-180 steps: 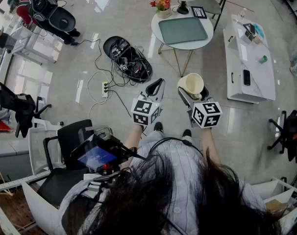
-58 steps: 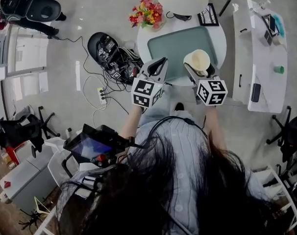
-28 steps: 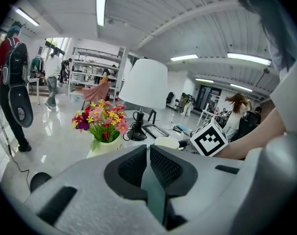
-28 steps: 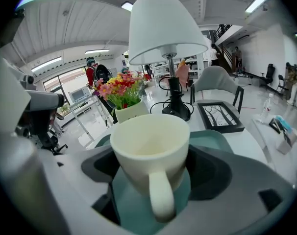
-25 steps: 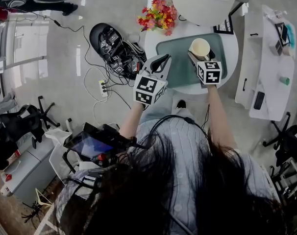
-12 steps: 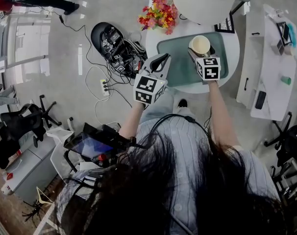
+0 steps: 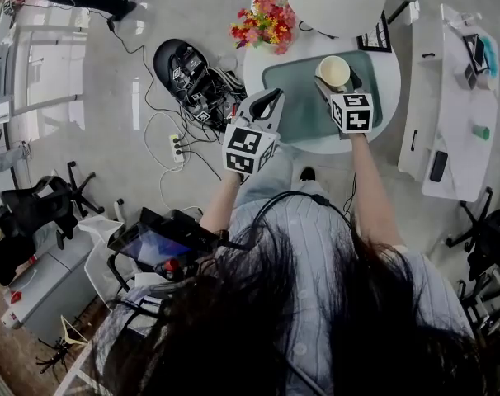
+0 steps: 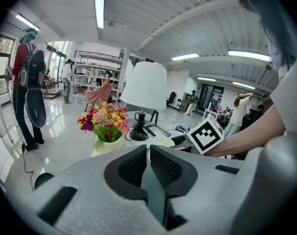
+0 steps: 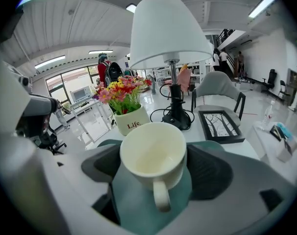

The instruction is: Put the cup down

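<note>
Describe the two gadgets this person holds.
Both are pale grey plastic. The left gripper and right gripper have black ribbed pads inside their jaws, and each carries a white cube printed with black square markers. The person wears a light striped shirt.

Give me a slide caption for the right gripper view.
A cream cup clamped in the right tongs over the green mat, lamp and flower pot behind.

Cup [image 9: 152,153] in right gripper [image 9: 156,176] over mat [image 7: 295,99] on table [image 7: 385,97], flowers [image 7: 263,21] and lamp [image 7: 337,2] behind it
</note>
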`<state>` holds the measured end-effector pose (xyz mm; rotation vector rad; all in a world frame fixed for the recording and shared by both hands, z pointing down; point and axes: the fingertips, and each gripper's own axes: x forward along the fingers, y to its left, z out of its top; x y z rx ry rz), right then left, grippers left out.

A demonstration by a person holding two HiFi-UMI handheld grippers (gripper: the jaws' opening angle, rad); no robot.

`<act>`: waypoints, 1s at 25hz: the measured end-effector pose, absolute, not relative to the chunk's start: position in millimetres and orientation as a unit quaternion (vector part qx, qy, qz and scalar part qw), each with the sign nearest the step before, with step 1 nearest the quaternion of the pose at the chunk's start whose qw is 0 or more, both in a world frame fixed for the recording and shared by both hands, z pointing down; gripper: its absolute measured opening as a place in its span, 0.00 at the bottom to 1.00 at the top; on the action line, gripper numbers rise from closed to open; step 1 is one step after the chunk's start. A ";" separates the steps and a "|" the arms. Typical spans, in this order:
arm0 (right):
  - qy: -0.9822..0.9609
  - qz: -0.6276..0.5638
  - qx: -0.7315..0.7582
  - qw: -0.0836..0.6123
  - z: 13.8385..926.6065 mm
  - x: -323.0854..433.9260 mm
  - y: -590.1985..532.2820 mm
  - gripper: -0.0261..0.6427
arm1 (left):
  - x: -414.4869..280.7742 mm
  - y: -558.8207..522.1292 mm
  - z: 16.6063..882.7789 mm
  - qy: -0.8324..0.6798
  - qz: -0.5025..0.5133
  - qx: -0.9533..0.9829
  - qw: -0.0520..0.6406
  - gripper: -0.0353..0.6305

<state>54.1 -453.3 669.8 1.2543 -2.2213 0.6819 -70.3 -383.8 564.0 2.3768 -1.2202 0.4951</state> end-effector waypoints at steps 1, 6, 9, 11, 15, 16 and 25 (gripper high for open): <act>-0.815 0.249 0.463 0.244 666.0 55.8 -452.3 0.62 | -69.8 -382.6 563.1 -0.439 0.178 0.855 0.210 0.08; -0.815 0.250 0.480 0.208 642.2 66.5 -445.5 0.62 | -67.3 -376.9 558.1 -0.442 0.176 0.856 0.205 0.08; -0.817 0.251 0.484 0.188 628.7 71.1 -437.2 0.62 | -64.5 -372.4 555.2 -0.442 0.174 0.857 0.200 0.08; -0.821 0.254 0.481 0.175 619.3 72.8 -430.1 0.62 | -61.3 -368.7 552.5 -0.440 0.172 0.859 0.197 0.08; -0.826 0.259 0.477 0.151 598.5 76.3 -412.8 0.62 | -53.1 -358.9 546.5 -0.437 0.168 0.863 0.190 0.08; -0.827 0.257 0.477 0.146 592.7 77.6 -407.8 0.62 | -50.7 -356.1 545.0 -0.436 0.167 0.864 0.188 0.08; -0.836 0.245 0.476 0.120 552.3 84.3 -356.9 0.61 | -27.0 -329.6 528.2 -0.428 0.156 0.874 0.169 0.08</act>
